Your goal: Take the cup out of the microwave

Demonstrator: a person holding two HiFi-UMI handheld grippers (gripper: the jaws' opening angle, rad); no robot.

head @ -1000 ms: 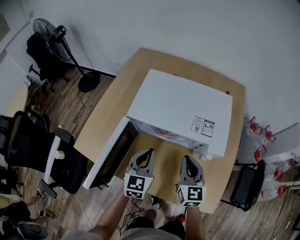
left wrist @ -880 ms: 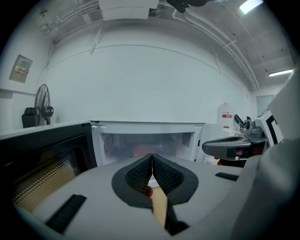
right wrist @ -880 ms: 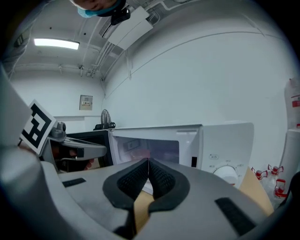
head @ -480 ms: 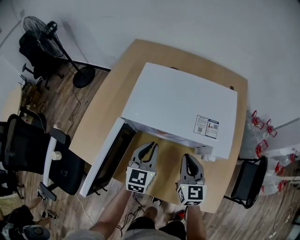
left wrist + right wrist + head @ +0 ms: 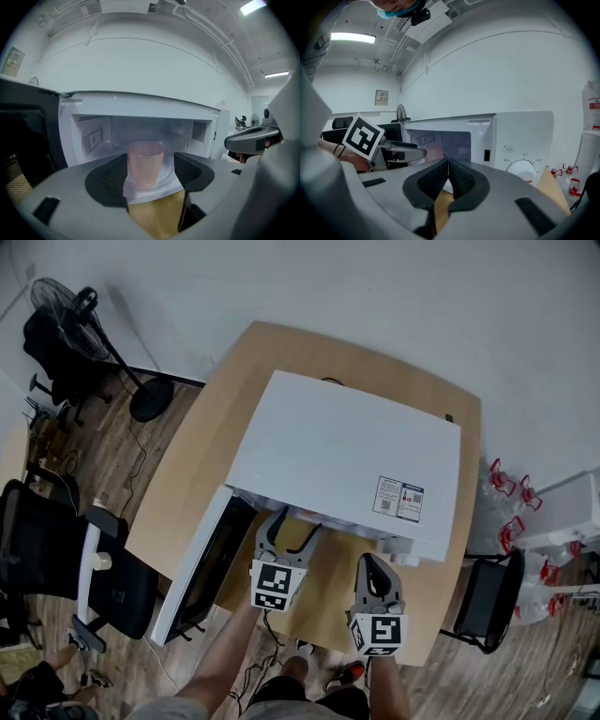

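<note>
A pink dimpled cup (image 5: pixel 146 164) stands upright on the glass turntable (image 5: pixel 165 181) inside the white microwave (image 5: pixel 347 456). The microwave's door (image 5: pixel 202 568) hangs open to the left. My left gripper (image 5: pixel 292 527) is at the mouth of the cavity, and its jaws are opening. In the left gripper view, the left gripper (image 5: pixel 150 177) frames the cup, which stands farther in and is not touched by the pads. My right gripper (image 5: pixel 368 564) hovers over the table (image 5: pixel 187 474) in front of the control panel. The right gripper (image 5: pixel 448 164) is shut with nothing in it.
The microwave's dial (image 5: pixel 520 168) sits right of the cavity. A black office chair (image 5: pixel 56 559) and a floor fan (image 5: pixel 84 310) stand left of the table. Another dark chair (image 5: pixel 492 601) and water bottles (image 5: pixel 511 512) are at the right. The open door bounds the left side.
The left gripper has moved forward to the microwave's opening and its jaws have spread from shut to open. The right gripper has hardly moved.
</note>
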